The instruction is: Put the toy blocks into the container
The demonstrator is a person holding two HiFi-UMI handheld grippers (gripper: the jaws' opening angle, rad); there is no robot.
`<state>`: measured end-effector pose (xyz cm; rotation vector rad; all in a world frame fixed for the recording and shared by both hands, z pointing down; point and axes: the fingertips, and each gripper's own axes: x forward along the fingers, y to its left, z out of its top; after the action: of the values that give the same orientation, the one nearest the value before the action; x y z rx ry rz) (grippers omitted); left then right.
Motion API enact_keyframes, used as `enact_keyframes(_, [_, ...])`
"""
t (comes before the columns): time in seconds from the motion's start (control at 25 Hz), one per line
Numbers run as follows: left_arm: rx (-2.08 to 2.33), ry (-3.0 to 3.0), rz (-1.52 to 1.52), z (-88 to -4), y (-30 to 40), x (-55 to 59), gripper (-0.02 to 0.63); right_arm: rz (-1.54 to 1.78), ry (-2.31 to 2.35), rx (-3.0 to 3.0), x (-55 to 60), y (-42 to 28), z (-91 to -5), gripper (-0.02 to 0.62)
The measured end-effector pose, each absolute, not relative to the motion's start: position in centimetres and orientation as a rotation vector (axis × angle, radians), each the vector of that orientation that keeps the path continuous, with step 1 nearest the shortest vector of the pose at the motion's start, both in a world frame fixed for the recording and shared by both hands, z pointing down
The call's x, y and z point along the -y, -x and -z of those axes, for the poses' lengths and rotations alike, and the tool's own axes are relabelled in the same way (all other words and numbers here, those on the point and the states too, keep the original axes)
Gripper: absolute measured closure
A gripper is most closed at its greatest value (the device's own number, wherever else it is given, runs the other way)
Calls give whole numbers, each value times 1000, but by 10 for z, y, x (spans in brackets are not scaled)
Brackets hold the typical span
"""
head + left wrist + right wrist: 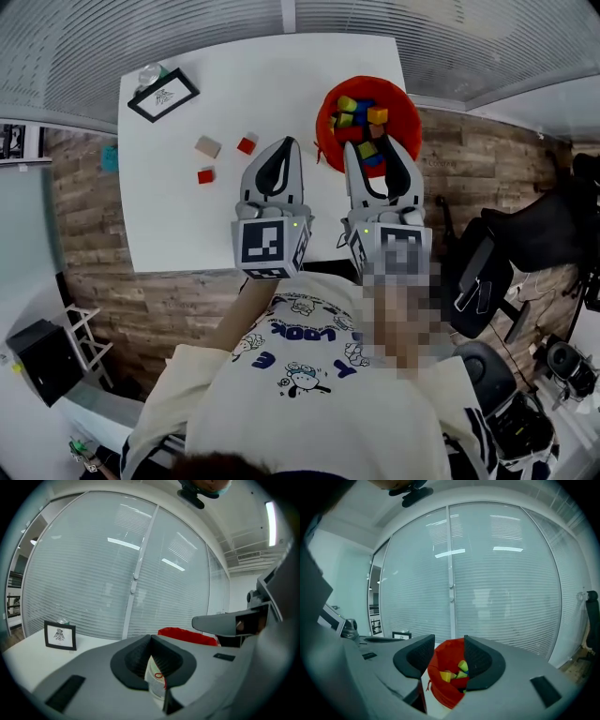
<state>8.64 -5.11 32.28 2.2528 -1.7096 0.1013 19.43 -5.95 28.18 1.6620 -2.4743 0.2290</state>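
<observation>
A wall of glass with pale blinds (pixel 187 37) fills the top of the head view, and a wood-plank floor (pixel 487 159) shows at both sides, with a black office chair (pixel 525 244) at the right edge. The white table (pixel 178 220) takes up the upper middle of the frame, smooth and mostly bare. A small framed picture (pixel 163 95) stands at its upper left corner.

The red container (pixel 325 117) sits at the table's upper right, already holding a heap of coloured blocks (pixel 361 117). The right gripper (pixel 372 145) hangs at its near rim with the jaws well apart. In the right gripper view (pixel 449 639) the red bag shows between the pads, but neither pad touches it and nothing is held. The left gripper (pixel 288 142) is just to its left. In its own view (pixel 151 638) the jaw tips meet, with no block between them.

Three blocks are still on the table, all to the left of the left gripper's tips. A red block (pixel 247 144) is nearest, a beige block (pixel 207 146) lies beyond it, and a second red block (pixel 205 175) lies lower left. The left gripper is clearly the nearer of the two. To take the near red block, it would likely need to open and swing left. The blocks look close to cubes, so no long axis matters. Only the beige one looks slightly longer, and it is set on a diagonal.
</observation>
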Motion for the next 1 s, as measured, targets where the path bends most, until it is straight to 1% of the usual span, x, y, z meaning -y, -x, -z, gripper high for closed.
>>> enact_keyframes(0.48, [1788, -2192, -37, -313, -32, 42, 575, -211, -1483, 2583, 55, -117, -277, 397])
enact_keyframes(1.0, [1915, -2054, -18, -319, 42, 31, 575, -233, -1292, 2634, 54, -39, -294, 397])
